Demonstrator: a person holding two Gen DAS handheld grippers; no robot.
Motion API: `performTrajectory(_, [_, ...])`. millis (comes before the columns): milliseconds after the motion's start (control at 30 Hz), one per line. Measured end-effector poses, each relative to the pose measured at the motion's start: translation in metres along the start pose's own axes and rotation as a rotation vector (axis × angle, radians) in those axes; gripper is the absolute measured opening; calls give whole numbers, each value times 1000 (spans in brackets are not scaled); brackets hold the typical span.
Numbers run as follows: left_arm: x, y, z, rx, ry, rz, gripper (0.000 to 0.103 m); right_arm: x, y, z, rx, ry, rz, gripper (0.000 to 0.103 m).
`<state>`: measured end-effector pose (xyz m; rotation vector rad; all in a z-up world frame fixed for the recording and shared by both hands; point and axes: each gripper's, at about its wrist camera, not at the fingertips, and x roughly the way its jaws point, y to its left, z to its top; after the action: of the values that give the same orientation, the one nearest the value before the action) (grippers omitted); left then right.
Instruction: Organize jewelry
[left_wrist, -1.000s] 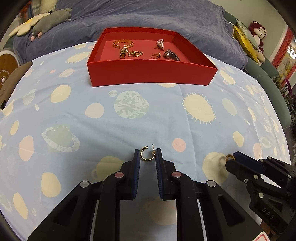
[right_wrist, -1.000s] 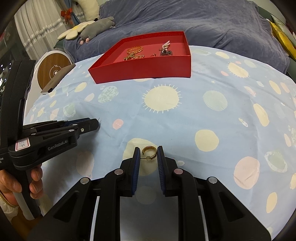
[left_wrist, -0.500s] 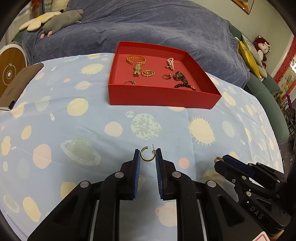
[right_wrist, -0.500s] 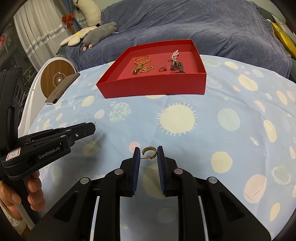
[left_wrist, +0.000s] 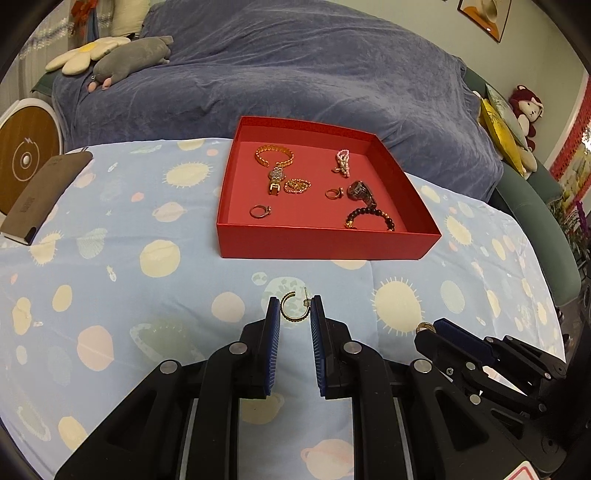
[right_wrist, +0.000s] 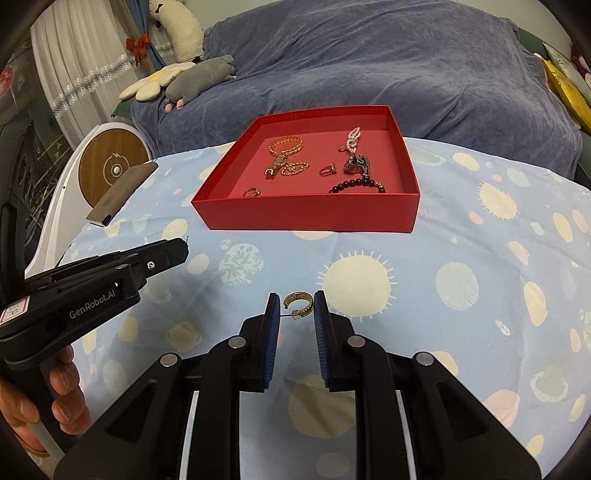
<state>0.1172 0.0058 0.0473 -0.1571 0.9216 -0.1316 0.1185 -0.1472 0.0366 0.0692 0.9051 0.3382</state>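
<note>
A gold hoop earring (left_wrist: 293, 308) sits clamped between my left gripper's (left_wrist: 294, 312) blue pads, lifted above the spotted cloth (left_wrist: 110, 266). My right gripper (right_wrist: 295, 308) pinches a second gold hoop (right_wrist: 298, 304) the same way. Ahead lies the red tray (left_wrist: 325, 242), holding bracelets and rings.

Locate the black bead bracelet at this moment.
The black bead bracelet lies inside the red box, at its near right corner, just in front of the dark watch.
</note>
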Motion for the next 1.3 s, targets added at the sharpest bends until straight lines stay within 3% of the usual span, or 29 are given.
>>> performTrajectory(400, [18,-6,19,13,-1,37,14,-2,-10,18,0,-15,-12,16])
performTrajectory(600, [29,-13,38,88,-34,113,15,-3,-16,45,-3,-49,-12,12])
performTrajectory(900, [29,12,74,49,-77,135,14,0,-31,87,2,-110,-12,7])
performTrajectory(1067, [24,17,69,31,-79,121,14,4,-35,64,-4,-36,28,11])
performTrajectory(1167, [21,19,59,30,-64,110,15,16,-34,29,-4,49,31,25])
performTrajectory(1300, [15,20,48,25,-56,101,14,36,-23,0,-33,127,26,25])
